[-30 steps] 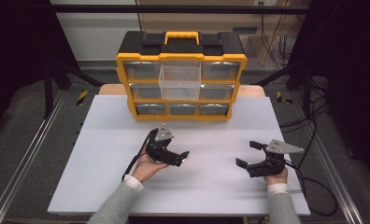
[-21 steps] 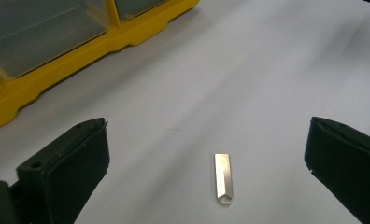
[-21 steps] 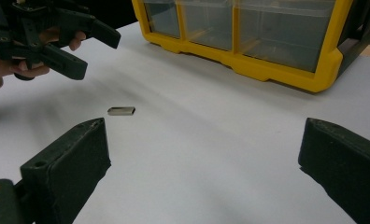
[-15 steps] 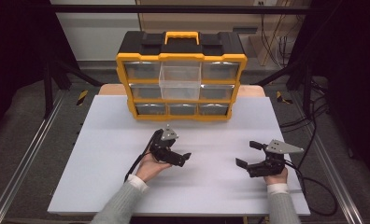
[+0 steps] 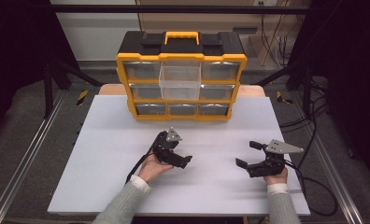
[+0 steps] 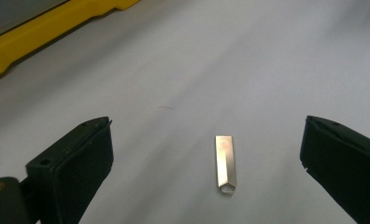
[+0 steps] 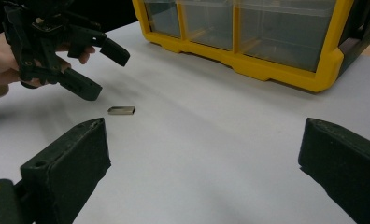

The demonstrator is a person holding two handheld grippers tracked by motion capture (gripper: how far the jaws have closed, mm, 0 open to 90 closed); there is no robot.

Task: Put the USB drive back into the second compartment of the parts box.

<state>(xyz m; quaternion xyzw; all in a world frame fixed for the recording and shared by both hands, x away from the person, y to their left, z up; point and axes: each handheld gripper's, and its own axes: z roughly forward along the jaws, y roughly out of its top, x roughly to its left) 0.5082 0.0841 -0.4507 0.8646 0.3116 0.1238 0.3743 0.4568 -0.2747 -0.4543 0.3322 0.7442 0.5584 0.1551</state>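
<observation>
Silvery metal clip (image 6: 225, 164) lies on the white counter (image 5: 103, 154) between the wide-open jaws of the left gripper (image 5: 185, 158), which has edged closer since a second ago, poised to grasp, while the right gripper (image 5: 245, 154) waits open, well right.

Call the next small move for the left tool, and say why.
Probably lower the left tool straight down over the small metal piece and close. Its jaws stand open to either side of the piece, which lies flat on the white table between them, untouched. The right tool is open and farther off.
</observation>
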